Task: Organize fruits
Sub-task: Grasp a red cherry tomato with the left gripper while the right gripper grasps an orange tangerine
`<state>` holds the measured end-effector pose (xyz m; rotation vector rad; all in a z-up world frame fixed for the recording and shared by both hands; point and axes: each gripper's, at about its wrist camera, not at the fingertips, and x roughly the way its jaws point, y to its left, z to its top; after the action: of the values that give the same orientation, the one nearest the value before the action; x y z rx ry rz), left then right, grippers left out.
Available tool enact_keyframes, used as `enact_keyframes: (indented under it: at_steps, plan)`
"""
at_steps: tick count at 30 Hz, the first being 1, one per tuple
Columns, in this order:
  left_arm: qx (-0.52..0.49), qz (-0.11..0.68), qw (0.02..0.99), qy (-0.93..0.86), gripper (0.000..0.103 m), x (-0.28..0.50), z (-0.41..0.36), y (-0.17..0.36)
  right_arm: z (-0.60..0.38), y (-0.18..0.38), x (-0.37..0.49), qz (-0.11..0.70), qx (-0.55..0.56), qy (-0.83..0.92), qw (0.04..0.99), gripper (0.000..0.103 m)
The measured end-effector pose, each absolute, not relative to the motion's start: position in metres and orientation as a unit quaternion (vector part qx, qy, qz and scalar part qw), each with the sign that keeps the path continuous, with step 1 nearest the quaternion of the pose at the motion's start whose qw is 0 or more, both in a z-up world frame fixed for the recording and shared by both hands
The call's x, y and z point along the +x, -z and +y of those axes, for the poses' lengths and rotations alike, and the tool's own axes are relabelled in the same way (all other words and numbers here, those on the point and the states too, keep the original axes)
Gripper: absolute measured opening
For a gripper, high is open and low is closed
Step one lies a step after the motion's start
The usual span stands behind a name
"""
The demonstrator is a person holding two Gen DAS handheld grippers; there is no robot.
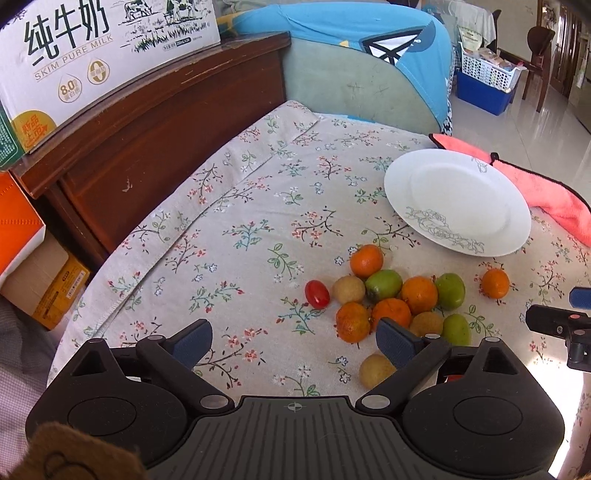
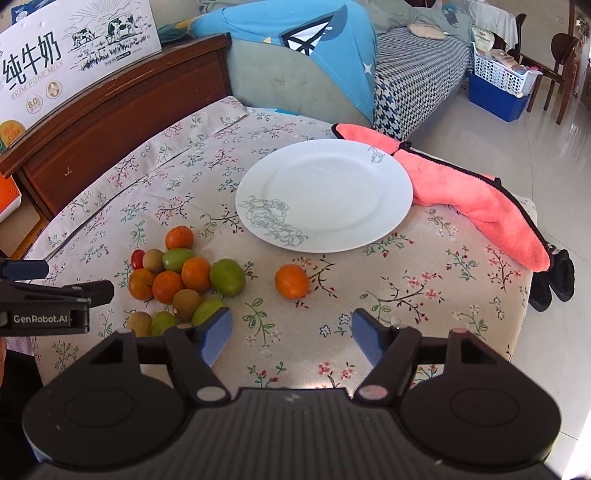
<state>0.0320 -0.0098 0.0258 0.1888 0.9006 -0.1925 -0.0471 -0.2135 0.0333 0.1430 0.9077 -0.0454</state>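
Small, light, roll-prone fruits (image 2: 184,280) were clustered near the tabletop's (image 2: 443,295) left edge; plate (image 2: 325,195) unfilled.
Both the left gripper (image 1: 293,341) and the right gripper (image 2: 291,332) were held wide open, empty; the lone orange (image 2: 291,281) would be pinched gently across its middle.

Bg from my feed: floral tablecloth (image 2: 424,295) under both tongs. Fwd-left of them, dark wood cabinet (image 1: 155,122) w/ skim milk carton (image 1: 92,48) on top; orange box (image 1: 18,225) below, far left of left tong. Straight ahead, grey-green sofa (image 2: 280,81) w/ blue blanket (image 2: 295,33) draped over. Fwd-right: glossy white tile floor (image 2: 498,147), blue bin (image 2: 496,99) carrying a white basket (image 2: 502,74), wooden chair (image 2: 561,62). Strong daylight, floor glare on right.
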Motion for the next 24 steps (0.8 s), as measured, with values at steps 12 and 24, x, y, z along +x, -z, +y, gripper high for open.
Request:
enact_keyframes:
  at_steps: [12, 24]
  plan:
    - [0.053, 0.434, 0.895, 0.089, 0.094, 0.07, -0.002, -0.022, -0.228, -0.015, -0.024, 0.436, 0.131, 0.035, 0.889, 0.048]
    - [-0.019, 0.466, 0.88, 0.09, 0.081, 0.091, 0.011, -0.002, -0.218, -0.001, -0.006, 0.442, 0.13, 0.024, 0.887, 0.038]
